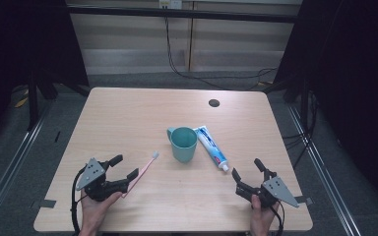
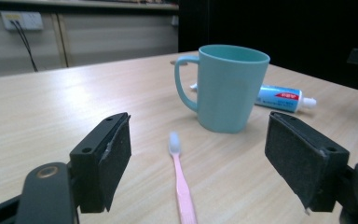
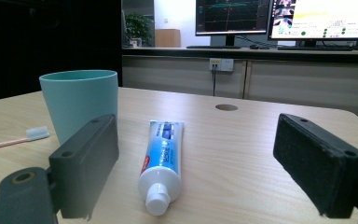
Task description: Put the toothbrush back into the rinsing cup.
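Left hand-held gripper [image 1: 126, 171]: jaws apart astride pink toothbrush [image 2: 182, 179]
Right hand-held gripper [image 1: 247, 168]: jaws apart, facing toothpaste tube [image 3: 163, 161]
Teal mug [image 1: 183, 143]: upright between them

Centre of the table [image 1: 128, 118] is occupied by three items: a teal cup [image 1: 183, 143] standing upright, a toothpaste tube [image 1: 212, 147] lying just beside its right side, and a pink toothbrush [image 1: 144, 170] lying to its left, apart from it. A narrow gap separates toothbrush head and cup. The far half and left flank of the tabletop are bare, save a cable hole [image 1: 214, 103]. The near edge between both hands is unobstructed.
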Demonstrator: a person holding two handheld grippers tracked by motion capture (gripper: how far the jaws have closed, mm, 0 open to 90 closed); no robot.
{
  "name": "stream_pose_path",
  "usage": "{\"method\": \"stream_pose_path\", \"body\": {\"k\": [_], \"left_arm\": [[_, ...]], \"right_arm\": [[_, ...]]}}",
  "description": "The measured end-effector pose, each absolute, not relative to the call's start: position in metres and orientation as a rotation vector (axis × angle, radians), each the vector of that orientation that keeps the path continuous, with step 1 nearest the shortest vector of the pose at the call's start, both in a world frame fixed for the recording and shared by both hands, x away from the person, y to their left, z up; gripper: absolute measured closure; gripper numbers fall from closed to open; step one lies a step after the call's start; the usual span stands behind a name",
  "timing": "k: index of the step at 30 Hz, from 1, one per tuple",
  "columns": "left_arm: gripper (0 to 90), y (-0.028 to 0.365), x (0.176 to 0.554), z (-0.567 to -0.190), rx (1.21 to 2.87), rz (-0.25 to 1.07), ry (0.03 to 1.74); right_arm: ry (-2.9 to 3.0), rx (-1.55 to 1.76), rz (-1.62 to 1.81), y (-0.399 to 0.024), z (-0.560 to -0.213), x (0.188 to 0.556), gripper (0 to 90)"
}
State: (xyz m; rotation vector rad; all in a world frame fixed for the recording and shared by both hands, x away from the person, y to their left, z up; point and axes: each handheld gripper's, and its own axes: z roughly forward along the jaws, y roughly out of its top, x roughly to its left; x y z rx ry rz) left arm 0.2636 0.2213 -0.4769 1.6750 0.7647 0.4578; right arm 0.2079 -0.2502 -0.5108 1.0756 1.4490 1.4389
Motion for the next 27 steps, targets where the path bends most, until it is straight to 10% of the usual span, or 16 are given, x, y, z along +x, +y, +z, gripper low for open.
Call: {"method": "stream_pose_path", "body": {"k": [27], "left_arm": [[34.9, 0.208, 0.293, -0.439, 1.951, 0.301, 0.845]], "right_arm": [[1.441, 1.081, 1.437, -0.250, -0.511, 0.207, 13.3]]}}
